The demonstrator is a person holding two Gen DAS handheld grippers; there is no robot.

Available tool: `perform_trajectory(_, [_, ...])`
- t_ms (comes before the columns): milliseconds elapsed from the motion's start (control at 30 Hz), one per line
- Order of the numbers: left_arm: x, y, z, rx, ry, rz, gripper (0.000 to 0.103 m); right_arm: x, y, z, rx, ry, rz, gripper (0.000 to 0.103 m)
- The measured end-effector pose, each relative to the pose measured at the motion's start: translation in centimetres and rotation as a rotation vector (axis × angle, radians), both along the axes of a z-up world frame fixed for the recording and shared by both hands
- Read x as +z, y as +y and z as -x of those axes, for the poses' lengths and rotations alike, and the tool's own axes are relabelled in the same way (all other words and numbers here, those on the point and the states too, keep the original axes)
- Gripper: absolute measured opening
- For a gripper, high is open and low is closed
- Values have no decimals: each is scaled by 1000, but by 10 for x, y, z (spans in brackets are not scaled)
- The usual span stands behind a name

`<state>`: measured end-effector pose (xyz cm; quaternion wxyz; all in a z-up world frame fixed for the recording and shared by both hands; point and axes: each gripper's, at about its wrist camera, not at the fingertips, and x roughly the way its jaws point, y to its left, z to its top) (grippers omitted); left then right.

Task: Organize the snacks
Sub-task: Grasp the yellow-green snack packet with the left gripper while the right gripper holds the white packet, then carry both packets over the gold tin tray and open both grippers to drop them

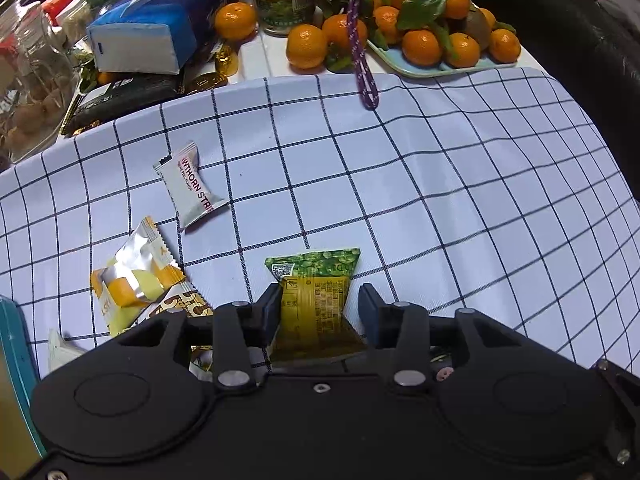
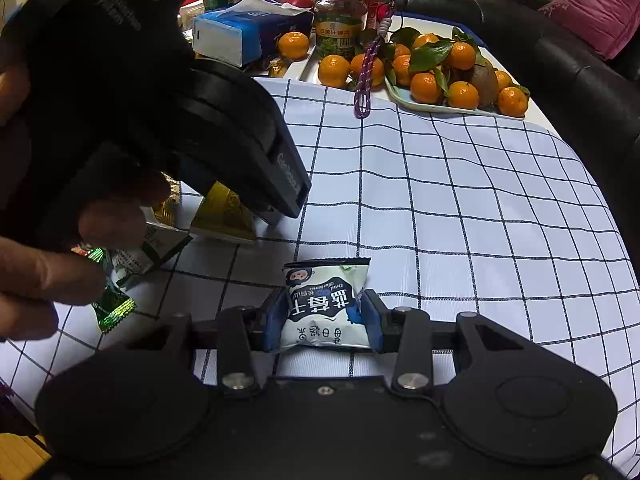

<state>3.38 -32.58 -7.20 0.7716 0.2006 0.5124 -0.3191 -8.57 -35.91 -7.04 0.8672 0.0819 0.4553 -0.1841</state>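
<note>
Jaws of the left gripper (image 1: 319, 306) stand spread around a green packet (image 1: 316, 300); right gripper (image 2: 325, 314) pinches a white packet (image 2: 324, 304). Tangerines (image 1: 420, 46) lie at one o'clock.

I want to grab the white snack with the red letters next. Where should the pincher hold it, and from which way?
Grip the white hawthorn strip packet across its narrow middle, pads on the two long edges, coming straight down from above. It lies flat and slanted on the checked cloth, apart from the other snacks, so probably turn the gripper to match its slant. The crimped ends are thin and could slip.
</note>
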Motion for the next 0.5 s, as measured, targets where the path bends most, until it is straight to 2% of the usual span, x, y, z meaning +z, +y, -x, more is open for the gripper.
perform_trajectory(33, [0,1,-2,12,9,10,48,1,0,0,-1,-1,0,41])
perform_trajectory(67, [1,3,-5,31,19,22,42,1,1,0,-2,-1,3,41])
perform_trajectory(233, [15,17,-16,112,71,114,42,9,3,-3,-19,-6,20,41])
perform_trajectory(500, [56,56,-22,155,4,197,42,33,0,-9,-92,-77,-19,41])
